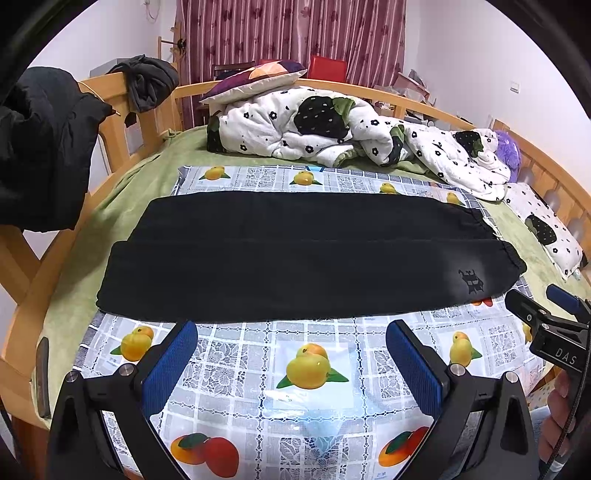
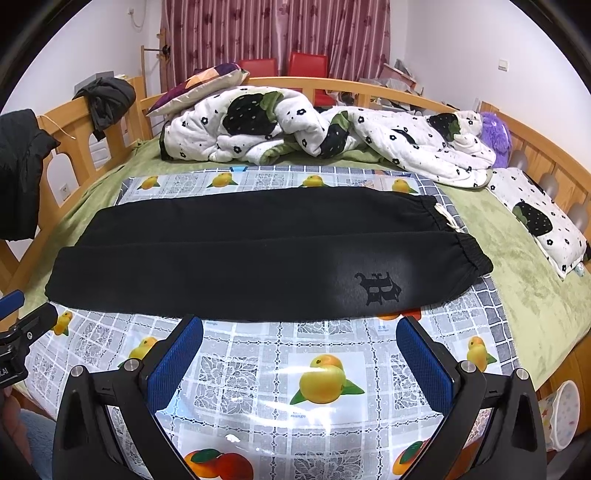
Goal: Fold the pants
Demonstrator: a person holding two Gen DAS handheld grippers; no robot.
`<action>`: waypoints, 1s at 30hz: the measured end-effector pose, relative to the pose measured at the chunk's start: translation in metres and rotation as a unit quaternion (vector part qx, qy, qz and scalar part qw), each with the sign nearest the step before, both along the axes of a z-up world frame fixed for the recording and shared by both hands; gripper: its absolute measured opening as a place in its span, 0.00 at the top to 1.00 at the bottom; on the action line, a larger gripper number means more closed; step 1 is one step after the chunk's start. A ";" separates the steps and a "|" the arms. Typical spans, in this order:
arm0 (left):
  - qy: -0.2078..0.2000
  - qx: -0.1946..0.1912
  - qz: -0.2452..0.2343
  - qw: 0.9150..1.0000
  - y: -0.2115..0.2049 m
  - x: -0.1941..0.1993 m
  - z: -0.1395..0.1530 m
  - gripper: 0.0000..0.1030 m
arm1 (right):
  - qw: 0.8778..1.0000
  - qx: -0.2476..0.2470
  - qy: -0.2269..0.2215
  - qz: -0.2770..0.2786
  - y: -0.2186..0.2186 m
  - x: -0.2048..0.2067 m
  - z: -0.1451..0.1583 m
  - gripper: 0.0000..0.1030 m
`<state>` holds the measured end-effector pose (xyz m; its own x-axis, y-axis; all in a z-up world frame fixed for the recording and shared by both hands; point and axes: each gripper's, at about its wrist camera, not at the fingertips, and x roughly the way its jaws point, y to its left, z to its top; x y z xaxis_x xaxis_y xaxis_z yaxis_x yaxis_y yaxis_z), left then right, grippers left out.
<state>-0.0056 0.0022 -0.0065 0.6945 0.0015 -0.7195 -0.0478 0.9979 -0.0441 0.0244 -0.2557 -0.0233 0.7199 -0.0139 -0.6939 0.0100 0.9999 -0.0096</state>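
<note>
A bedroom with a wooden-railed bed (image 2: 369, 86) covered by a green blanket (image 2: 491, 236), seen from two handheld grippers pointing across it. Nearest the cameras, a glossy plastic tablecloth printed with yellow and orange fruit (image 2: 258, 369) lies flat on the blanket. The left gripper with blue padded fingers (image 1: 291, 354) hangs above this cloth, its jaws spread wide and holding nothing. The right gripper, also blue-padded (image 2: 300, 352), hangs the same way, jaws wide and empty; it shows at the right edge of the left view too, beside the person's hand. Just beyond both sets of fingertips, a pair of black sweatpants (image 2: 240, 258) lies flat across the tablecloth, legs side by side, elastic waistband to the right, leg ends to the left, with a dark printed logo near the waist. Further back lies a rumpled white quilt with black flowers (image 2: 295, 125), a matching pillow (image 2: 543, 225) to the right and a purple plush toy (image 2: 496, 134). Dark red curtains (image 2: 273, 33) hang at the far wall
</note>
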 end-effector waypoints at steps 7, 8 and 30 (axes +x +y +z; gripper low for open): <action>0.004 0.003 0.000 1.000 -0.001 0.000 0.000 0.00 | 1.000 0.006 -0.001 0.000 0.001 0.000 0.000 0.01; 0.005 0.003 0.000 1.000 -0.002 0.001 0.000 0.00 | 1.000 0.005 -0.002 0.001 0.001 0.001 0.001 0.01; -0.054 -0.030 0.041 0.997 0.054 0.040 0.029 0.01 | 0.991 0.081 -0.069 0.084 -0.007 0.036 0.037 0.01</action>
